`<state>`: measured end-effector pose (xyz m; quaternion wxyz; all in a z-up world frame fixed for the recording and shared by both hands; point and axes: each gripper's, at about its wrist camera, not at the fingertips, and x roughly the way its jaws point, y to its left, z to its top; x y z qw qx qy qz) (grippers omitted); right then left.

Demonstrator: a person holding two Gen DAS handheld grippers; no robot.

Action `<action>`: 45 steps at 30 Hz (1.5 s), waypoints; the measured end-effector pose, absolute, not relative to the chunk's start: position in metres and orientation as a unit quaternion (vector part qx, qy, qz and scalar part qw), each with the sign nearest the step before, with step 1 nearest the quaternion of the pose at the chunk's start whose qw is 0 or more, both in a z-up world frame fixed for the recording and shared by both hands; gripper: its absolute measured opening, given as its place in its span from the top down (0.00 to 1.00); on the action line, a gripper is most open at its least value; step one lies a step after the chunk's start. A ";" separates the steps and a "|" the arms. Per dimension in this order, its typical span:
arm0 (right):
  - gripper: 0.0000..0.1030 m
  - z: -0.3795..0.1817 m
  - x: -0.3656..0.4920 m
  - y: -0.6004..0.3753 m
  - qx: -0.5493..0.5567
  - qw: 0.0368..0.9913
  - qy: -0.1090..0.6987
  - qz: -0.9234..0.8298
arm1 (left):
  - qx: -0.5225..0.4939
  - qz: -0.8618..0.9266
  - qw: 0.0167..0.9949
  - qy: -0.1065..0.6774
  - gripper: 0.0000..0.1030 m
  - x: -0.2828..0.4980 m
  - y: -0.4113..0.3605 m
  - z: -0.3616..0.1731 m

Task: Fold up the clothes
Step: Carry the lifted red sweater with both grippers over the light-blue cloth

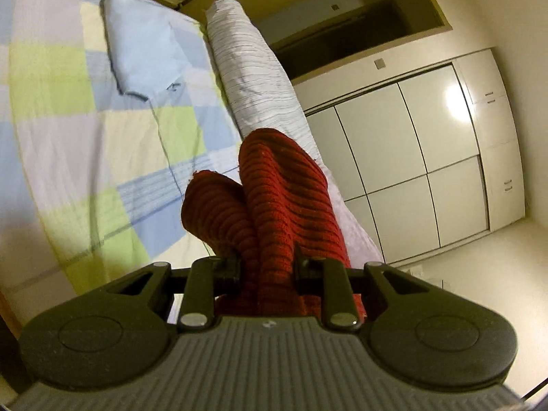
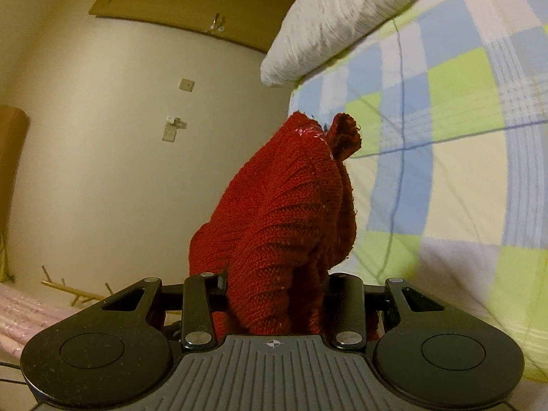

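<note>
A red ribbed knit garment [image 1: 287,205] is bunched between the jaws of my left gripper [image 1: 267,270], which is shut on it and holds it above the bed. The same red knit [image 2: 291,212] is also clamped in my right gripper [image 2: 277,284], which is shut on it, with a loose end sticking up. The fingertips of both grippers are hidden by the cloth. A folded light blue shirt [image 1: 144,54] lies on the checked bedsheet [image 1: 68,130] farther off.
A rolled white striped quilt [image 1: 253,78] lies along the bed's edge; it also shows in the right wrist view [image 2: 342,17]. White wardrobe doors [image 1: 411,157] stand beyond. In the right wrist view, a wall, a wooden door [image 2: 191,0] and a wooden rack [image 2: 75,291].
</note>
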<state>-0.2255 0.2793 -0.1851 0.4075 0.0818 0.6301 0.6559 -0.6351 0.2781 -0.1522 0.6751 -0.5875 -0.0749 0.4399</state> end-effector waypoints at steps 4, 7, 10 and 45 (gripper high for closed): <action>0.62 -0.187 -0.270 0.304 0.090 0.415 0.626 0.653 | -0.588 0.428 0.683 -0.071 0.80 -0.684 0.311 -0.148; 0.62 -0.192 -0.310 0.323 0.101 0.423 0.623 0.650 | -0.585 0.413 0.696 -0.053 0.80 -0.737 0.345 -0.150; 0.62 -0.206 -0.361 0.344 0.125 0.441 0.624 0.633 | -0.586 0.397 0.707 -0.020 0.80 -0.794 0.386 -0.151; 0.62 -0.312 -0.529 0.658 0.242 0.535 0.544 0.599 | -0.525 0.284 0.801 0.051 0.80 -0.925 0.832 -0.219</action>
